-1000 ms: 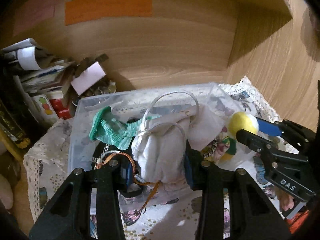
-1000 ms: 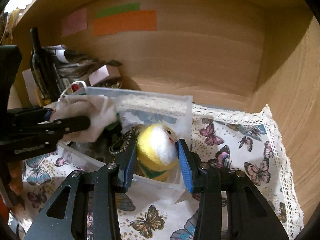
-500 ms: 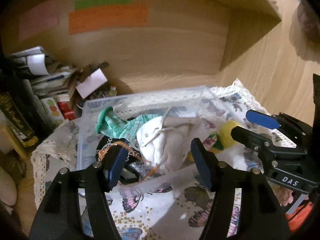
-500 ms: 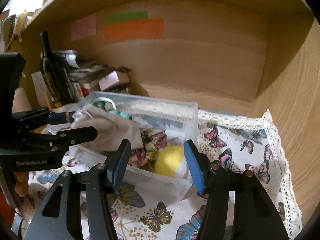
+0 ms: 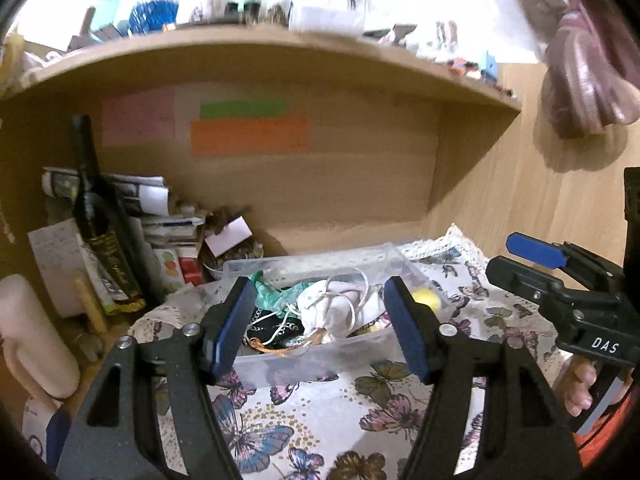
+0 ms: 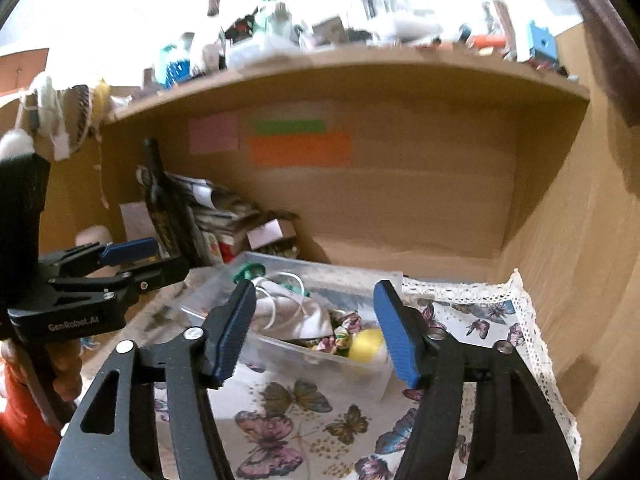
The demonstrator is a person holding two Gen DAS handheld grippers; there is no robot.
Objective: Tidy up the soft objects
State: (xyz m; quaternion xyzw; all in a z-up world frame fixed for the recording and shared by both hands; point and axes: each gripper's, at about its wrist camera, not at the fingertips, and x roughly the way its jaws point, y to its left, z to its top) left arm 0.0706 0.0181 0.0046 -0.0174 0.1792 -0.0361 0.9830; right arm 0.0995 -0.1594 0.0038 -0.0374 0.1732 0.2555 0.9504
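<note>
A clear plastic bin [image 5: 320, 362] [image 6: 328, 372] stands on a butterfly-print cloth [image 5: 320, 424] [image 6: 320, 420] inside a wooden alcove. In it lie a white drawstring pouch [image 5: 340, 316] [image 6: 296, 316], a green sock [image 5: 272, 294] [image 6: 248, 270], a yellow ball [image 5: 428, 298] [image 6: 366, 344], a floral scrunchie [image 6: 340, 334] and dark beaded items [image 5: 268, 330]. My left gripper [image 5: 320, 328] is open and empty, held back in front of the bin. My right gripper [image 6: 316, 328] is open and empty, also short of the bin. Each gripper shows in the other's view [image 5: 532, 264] [image 6: 132, 264].
A dark bottle [image 5: 100, 224] [image 6: 164, 208], stacked papers and boxes [image 5: 168, 220] fill the alcove's left side. Coloured paper notes [image 5: 248, 132] stick on the back wall. A cluttered shelf [image 5: 260, 40] runs above. A wooden side wall [image 6: 580, 240] stands right.
Both grippers have pulled back and up from the bin. The left let go of the white pouch, the right let go of the yellow ball; both lie in the bin.
</note>
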